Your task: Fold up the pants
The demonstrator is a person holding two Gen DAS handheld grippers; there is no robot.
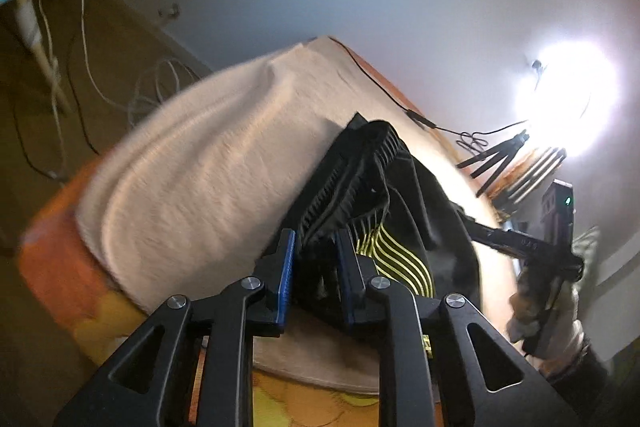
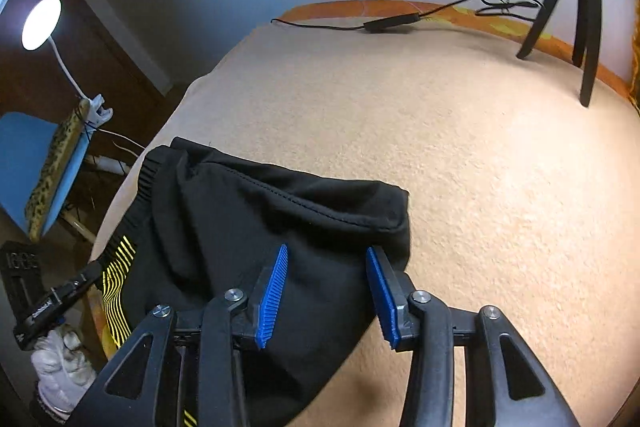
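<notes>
Black pants [image 2: 248, 227] with a yellow wavy print [image 2: 116, 291] lie bunched on a beige blanket [image 2: 460, 147]. In the left wrist view the pants [image 1: 384, 183] show their ribbed waistband [image 1: 348, 171]. My left gripper [image 1: 316, 251] has its blue pads close around a fold of the waistband. My right gripper [image 2: 328, 267] is open, its blue pads wide apart over the pants' hem edge. The right gripper also shows in the left wrist view [image 1: 520, 239], and the left one in the right wrist view [image 2: 80, 287].
A black tripod [image 2: 576, 11] and a black cable with an inline switch [image 2: 392, 21] lie at the blanket's far edge. An orange patterned cover [image 1: 52, 259] shows under the blanket. A lit lamp [image 2: 40, 23] and a blue chair [image 2: 36, 163] stand at the left.
</notes>
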